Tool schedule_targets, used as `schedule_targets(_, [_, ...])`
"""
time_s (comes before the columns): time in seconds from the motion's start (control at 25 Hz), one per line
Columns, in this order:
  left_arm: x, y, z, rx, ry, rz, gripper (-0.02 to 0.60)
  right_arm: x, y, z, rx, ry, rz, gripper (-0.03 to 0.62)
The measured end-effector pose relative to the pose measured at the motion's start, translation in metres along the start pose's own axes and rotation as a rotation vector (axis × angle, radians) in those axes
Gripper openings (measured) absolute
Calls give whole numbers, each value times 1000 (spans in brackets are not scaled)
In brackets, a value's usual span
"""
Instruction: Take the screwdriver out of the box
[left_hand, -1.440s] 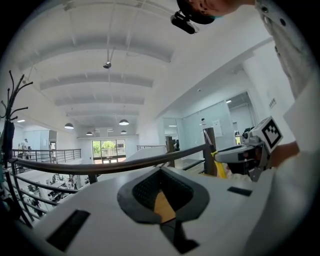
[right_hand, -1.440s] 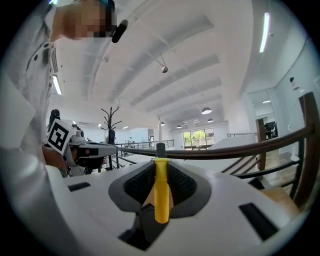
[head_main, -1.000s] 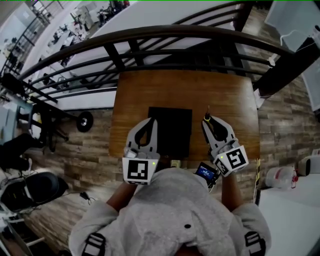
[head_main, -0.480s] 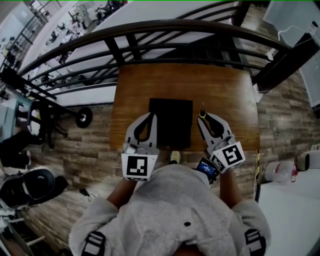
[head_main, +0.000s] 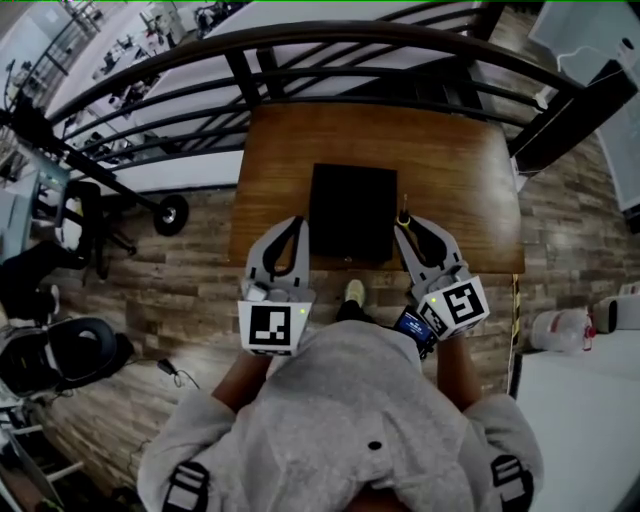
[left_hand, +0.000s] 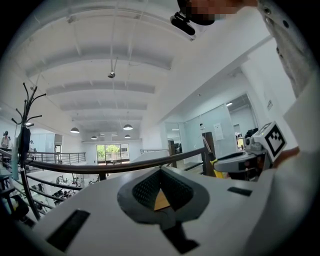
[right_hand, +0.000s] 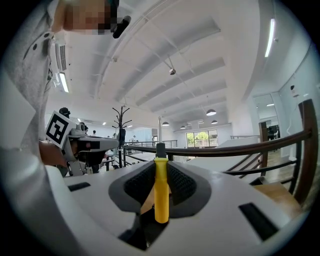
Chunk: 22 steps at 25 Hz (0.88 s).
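A yellow-handled screwdriver (right_hand: 161, 195) with a dark front end runs lengthwise between the jaws of the right hand-held gripper (right_hand: 161, 169). The gripper is clamped on the handle, just right of the black box (head_main: 352, 212) on the wooden table (head_main: 450, 150). The left hand-held gripper (left_hand: 161, 172), jaws together and empty, sits beside the box's near left corner.

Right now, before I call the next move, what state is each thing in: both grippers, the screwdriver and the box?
left gripper: shut, nothing between its jaws.
right gripper: shut on the yellow handle of the screwdriver.
screwdriver: out of the box, held beside the box's right edge.
box: black, resting on the table between the two grippers; whether it is open or closed cannot be told.
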<state>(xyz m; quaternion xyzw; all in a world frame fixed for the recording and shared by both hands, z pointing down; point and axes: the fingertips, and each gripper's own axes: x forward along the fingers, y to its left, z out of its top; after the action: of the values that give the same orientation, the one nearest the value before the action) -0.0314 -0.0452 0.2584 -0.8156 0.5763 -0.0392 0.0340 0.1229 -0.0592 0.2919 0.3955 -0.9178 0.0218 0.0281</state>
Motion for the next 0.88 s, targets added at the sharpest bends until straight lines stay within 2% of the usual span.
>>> schedule_targets(0.32, [-97,-10,-11,-26,-7,0,12,-49,78,-9,3,-4,-19,86])
schedule_targets(0.64, [-172,-17,-14,-32,2,3,12,-92,142,-12,-25,14,-23,87])
schedule_targets(0.8, [-193,-3,-17,-78,12,17,12,-90,161,-10,-36,21,-36,86])
schedule_targets(0.88, [-195,1,-15,-73,6,23,12,-88,163,-6,-42,20,-34,87])
